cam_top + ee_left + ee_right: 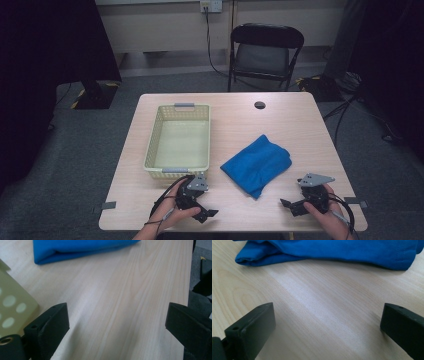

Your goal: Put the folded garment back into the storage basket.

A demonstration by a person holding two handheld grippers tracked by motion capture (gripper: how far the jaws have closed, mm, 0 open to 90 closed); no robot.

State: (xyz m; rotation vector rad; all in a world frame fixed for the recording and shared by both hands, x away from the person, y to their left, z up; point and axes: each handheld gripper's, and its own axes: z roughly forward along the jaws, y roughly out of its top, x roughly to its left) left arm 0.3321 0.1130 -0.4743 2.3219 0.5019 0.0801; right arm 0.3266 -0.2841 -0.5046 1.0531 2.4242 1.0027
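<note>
A folded blue cloth [257, 162] lies on the wooden table [280, 120], right of centre. A pale yellow perforated basket [205, 135] stands to its left with nothing in it. My left gripper [207, 202] rests near the front edge, just below the basket, its jaws wide open and pointing right. In the left gripper view the open gripper [117, 315] frames bare wood, with the cloth [75, 247] ahead and the basket's corner [10, 305] at the left. My right gripper [290, 197] sits front right, open, pointing left. In the right gripper view it [328, 312] faces the cloth [337, 250].
A black folding chair [265, 50] stands behind the table. A dark cable hole [259, 105] sits near the far edge. Grey tape tabs [107, 205] mark the front corners. Cables lie on the floor at the right. The table's edge [190, 277] runs close to the left gripper.
</note>
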